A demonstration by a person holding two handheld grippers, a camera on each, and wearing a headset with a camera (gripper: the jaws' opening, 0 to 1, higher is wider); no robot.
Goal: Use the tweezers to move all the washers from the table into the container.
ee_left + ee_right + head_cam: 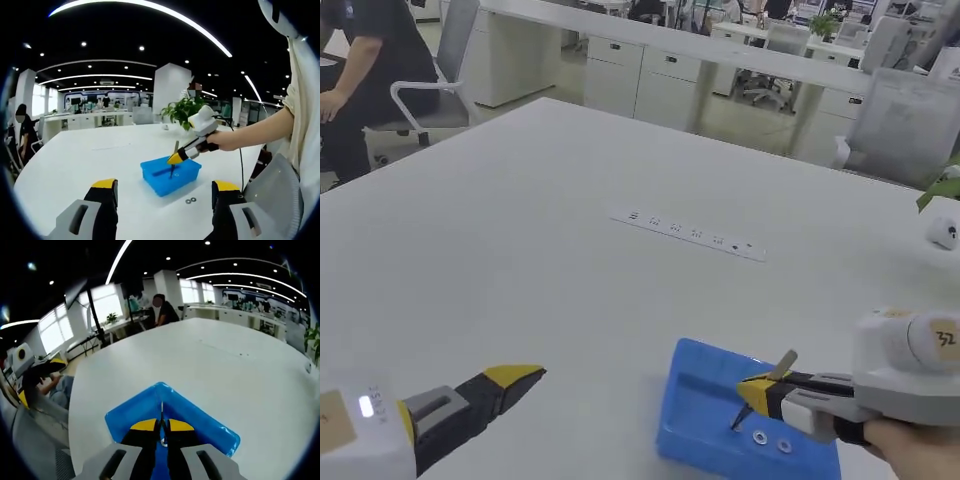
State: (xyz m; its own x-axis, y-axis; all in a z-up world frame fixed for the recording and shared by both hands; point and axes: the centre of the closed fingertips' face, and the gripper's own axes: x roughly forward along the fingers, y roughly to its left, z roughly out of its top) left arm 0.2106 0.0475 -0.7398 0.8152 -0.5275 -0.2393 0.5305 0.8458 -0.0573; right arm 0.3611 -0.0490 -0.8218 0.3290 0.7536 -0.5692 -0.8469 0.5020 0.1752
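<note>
The right gripper has its jaws shut tight on the tweezers, whose tips point down into the blue container at the near right of the bench. This looks like the drop-off step. The left gripper hovers at the near left, jaws wide apart and empty. Two washers lie on the bench just beside the container. The head view shows two small rings against the blue, and I cannot tell if they are the same pair. Next, the tweezers likely need lifting clear and lowering onto one loose washer. "32" is written on the right gripper's body; other labels are unreadable.
</note>
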